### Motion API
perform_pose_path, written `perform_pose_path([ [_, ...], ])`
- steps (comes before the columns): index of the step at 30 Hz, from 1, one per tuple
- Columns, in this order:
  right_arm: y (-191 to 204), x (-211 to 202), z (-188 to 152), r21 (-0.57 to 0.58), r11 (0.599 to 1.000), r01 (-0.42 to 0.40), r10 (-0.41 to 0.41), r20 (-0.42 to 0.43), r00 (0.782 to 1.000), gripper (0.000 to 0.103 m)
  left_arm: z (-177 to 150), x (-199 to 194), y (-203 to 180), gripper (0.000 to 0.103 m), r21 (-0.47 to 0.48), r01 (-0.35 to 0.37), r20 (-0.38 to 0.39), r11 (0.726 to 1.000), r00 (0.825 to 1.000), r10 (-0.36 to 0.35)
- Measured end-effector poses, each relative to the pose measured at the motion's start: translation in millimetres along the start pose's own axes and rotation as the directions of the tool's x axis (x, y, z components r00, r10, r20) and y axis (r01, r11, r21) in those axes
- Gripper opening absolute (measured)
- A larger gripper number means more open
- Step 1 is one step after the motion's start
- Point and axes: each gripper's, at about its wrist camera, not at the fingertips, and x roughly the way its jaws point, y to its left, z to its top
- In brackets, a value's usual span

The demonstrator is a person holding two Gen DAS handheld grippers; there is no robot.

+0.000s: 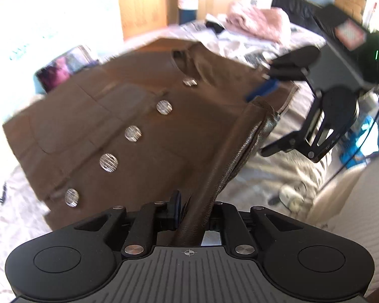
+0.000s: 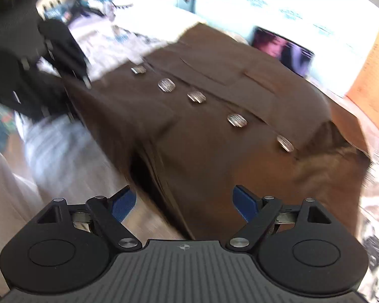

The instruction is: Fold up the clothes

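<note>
A brown jacket [image 1: 128, 116] with several silver buttons lies front up on a bed. My left gripper [image 1: 192, 209] is shut on a bunched fold of its brown fabric [image 1: 230, 156], which rises taut from the jaws toward the jacket's right edge. My right gripper [image 1: 278, 78] shows in the left wrist view, over the jacket's far right edge with its blue pads apart. In the right wrist view the jacket [image 2: 214, 126] fills the middle, and the right gripper [image 2: 184, 202] is open and empty just above its near edge. The left gripper [image 2: 63, 58] shows blurred at the left.
A patterned bedsheet [image 1: 265, 176] covers the bed. A pink garment [image 1: 257, 20] lies at the far end. A picture [image 2: 283, 48] leans on the bright wall. Cardboard boxes [image 1: 144, 2] stand behind. The floor [image 2: 2, 176] runs along the bed's side.
</note>
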Motion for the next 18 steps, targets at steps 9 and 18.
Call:
perform_pose_path([
  [9,-54,-13,-42,-0.012,0.955,0.297,-0.297,-0.109,0.949,0.02,8,-8,17,0.006,-0.014,0.047,0.034,0.999,0.998,-0.047],
  [18,-62,-31,-49,-0.045,0.974,0.221,-0.226,-0.196,0.954,0.005,1,-20,8,0.004,0.009,0.285,-0.035,0.958,0.958,-0.285],
])
